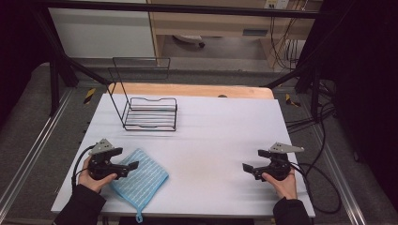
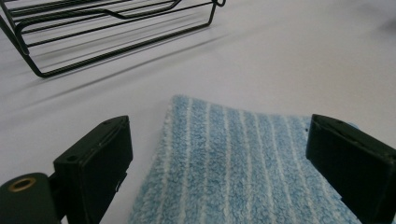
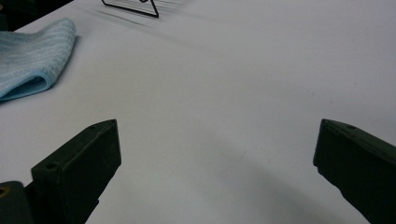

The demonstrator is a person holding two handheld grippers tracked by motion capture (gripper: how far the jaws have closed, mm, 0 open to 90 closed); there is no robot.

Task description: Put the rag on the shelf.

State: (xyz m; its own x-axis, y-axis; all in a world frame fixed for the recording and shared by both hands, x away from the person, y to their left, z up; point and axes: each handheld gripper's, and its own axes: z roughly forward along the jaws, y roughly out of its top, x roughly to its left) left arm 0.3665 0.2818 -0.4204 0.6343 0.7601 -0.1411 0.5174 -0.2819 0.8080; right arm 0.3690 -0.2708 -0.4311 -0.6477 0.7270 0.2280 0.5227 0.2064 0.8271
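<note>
A light blue striped cloth point(image 1: 140, 177) lies folded flat on the white table near its front left. My left gripper point(image 1: 125, 160) is open, held low over the cloth's left part; in the left gripper view the cloth point(image 2: 243, 163) lies between and below the wide-apart jaws. My right gripper point(image 1: 256, 160) is open at the front right, over bare table, with nothing between its jaws. In the right gripper view the cloth point(image 3: 32, 53) shows far off at the upper left.
A black wire rack point(image 1: 149, 104) with a tall back stands at the table's back left point(image 2: 107, 32). The white table top point(image 1: 220, 136) ends in a wooden strip at the back. Cables trail off the right edge point(image 1: 324, 178).
</note>
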